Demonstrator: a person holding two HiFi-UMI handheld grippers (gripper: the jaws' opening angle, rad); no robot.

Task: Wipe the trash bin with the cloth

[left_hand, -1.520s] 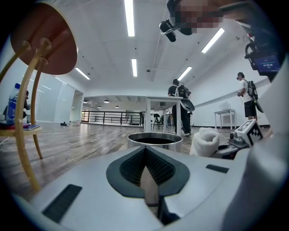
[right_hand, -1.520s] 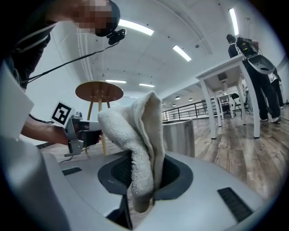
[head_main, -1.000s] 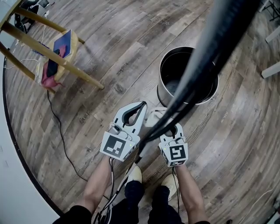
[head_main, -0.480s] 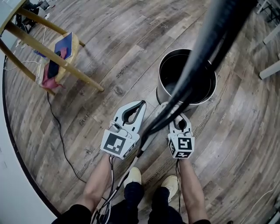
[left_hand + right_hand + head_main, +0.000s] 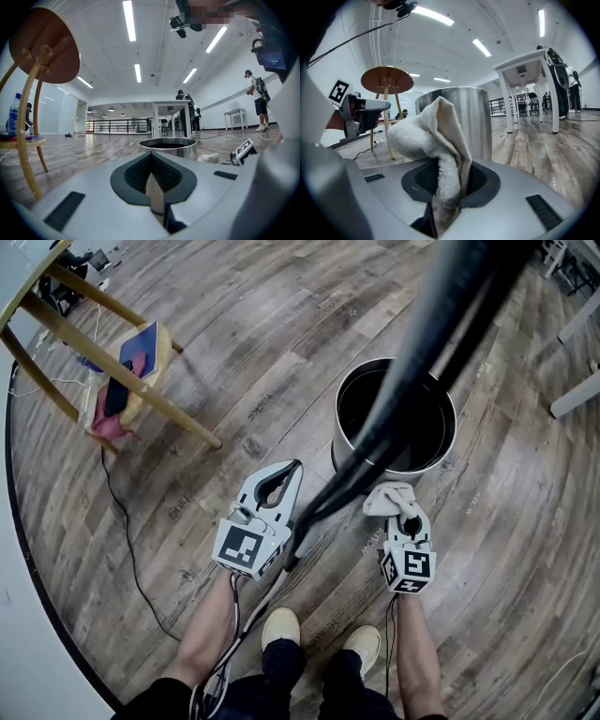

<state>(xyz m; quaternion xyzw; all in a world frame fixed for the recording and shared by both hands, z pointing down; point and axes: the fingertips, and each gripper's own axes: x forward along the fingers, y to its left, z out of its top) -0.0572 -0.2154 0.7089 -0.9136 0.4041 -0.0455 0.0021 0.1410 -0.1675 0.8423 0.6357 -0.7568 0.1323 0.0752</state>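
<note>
A round steel trash bin [image 5: 349, 448] stands open on the wood floor. Just in front of its near wall is a white cloth [image 5: 389, 497], and my right gripper [image 5: 400, 513] is shut on it. In the right gripper view the cloth [image 5: 433, 140] bunches up out of the jaws, with the bin wall [image 5: 476, 119] close behind; whether they touch I cannot tell. My left gripper [image 5: 295, 466] hovers left of the bin, shut with nothing in it. The left gripper view shows its tips [image 5: 151, 156] together, the bin [image 5: 168, 146] ahead and the cloth [image 5: 208, 158] at right.
A thick black cable bundle [image 5: 422, 362] hangs across the head view and hides part of the bin. A wooden stool [image 5: 112, 371] with a low shelf holding a book [image 5: 141, 338] stands at far left. A thin cable [image 5: 122, 521] lies on the floor. My shoes [image 5: 281, 624] are below.
My right gripper has carried the cloth to the right, from between the two grippers to the bin's near right wall. The left gripper has hardly moved.
</note>
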